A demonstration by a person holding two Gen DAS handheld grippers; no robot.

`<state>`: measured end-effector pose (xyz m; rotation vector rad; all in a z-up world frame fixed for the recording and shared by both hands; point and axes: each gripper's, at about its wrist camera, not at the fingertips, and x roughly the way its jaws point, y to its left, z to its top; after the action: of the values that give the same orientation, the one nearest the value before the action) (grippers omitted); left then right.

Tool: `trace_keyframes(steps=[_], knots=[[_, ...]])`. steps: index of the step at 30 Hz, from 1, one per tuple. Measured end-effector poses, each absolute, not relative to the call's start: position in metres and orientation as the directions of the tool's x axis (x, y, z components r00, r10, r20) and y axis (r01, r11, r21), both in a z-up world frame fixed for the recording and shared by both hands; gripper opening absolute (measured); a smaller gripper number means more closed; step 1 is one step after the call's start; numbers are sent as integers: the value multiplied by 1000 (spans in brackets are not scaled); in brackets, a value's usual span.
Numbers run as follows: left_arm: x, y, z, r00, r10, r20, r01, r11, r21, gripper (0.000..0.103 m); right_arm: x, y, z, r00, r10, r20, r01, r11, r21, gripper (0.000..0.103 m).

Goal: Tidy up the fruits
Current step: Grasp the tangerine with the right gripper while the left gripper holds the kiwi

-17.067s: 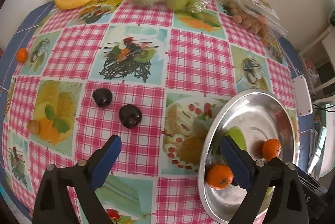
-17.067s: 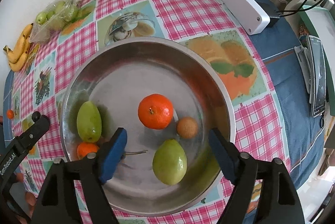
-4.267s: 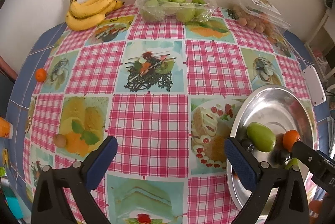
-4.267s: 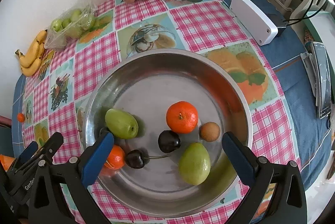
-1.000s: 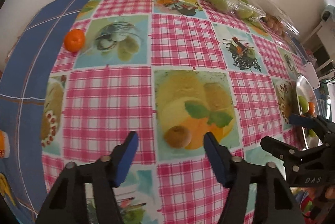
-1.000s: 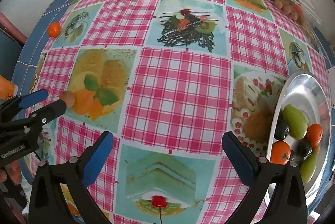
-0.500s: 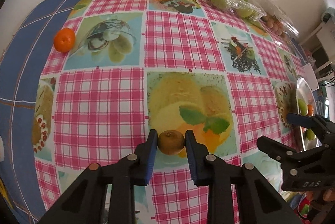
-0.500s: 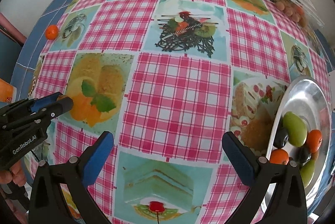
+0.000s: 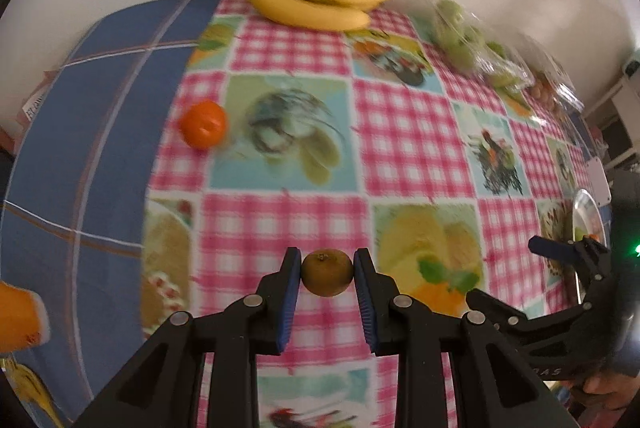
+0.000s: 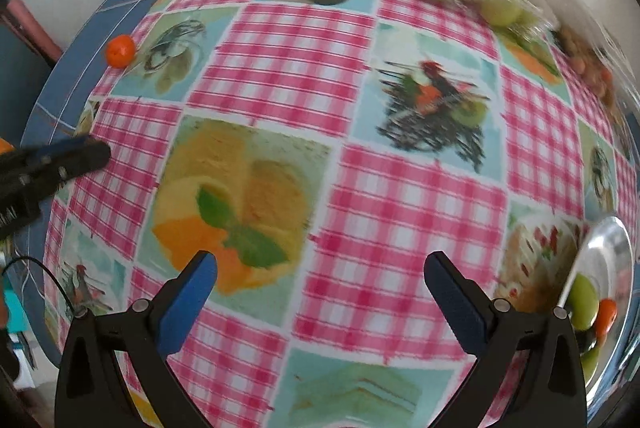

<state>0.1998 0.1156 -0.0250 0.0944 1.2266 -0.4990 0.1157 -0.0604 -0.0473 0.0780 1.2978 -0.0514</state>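
- Our left gripper pinches the small brown fruit between its blue pads, above the checked tablecloth (view blurred).
- Our right gripper gapes wide, holding nothing, with the metal bowl at far right.

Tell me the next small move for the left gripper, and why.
Probably carry the small brown fruit right, toward the metal bowl. The left gripper is shut on it, and the bowl already holds other fruit, while the right gripper hangs open, holding nothing.
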Motion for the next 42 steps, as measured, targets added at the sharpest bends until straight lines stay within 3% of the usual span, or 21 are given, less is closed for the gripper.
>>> trace_keyframes(steps=[12, 18, 27, 31, 39, 42], knots=[[242, 177, -16, 293, -307, -905, 314, 925, -212, 29, 186, 12, -36, 298, 78, -951, -102, 994, 49, 103], [255, 198, -14, 309, -296, -904, 271, 938, -215, 29, 220, 31, -16, 335, 75, -939, -110, 993, 40, 103], [284, 220, -14, 338, -306, -890, 212, 946, -245, 29, 273, 55, -7, 364, 224, -904, -153, 972, 179, 102], [292, 226, -20, 340, -304, -890, 195, 949, -249, 29, 283, 62, -13, 380, 256, -889, -156, 965, 211, 88], [301, 236, -36, 337, -305, -891, 182, 949, -256, 29, 312, 76, -42, 358, 304, -883, -167, 951, 260, 82], [303, 236, -39, 335, -303, -892, 189, 949, -251, 29, 320, 88, -48, 350, 298, -888, -184, 952, 247, 72]])
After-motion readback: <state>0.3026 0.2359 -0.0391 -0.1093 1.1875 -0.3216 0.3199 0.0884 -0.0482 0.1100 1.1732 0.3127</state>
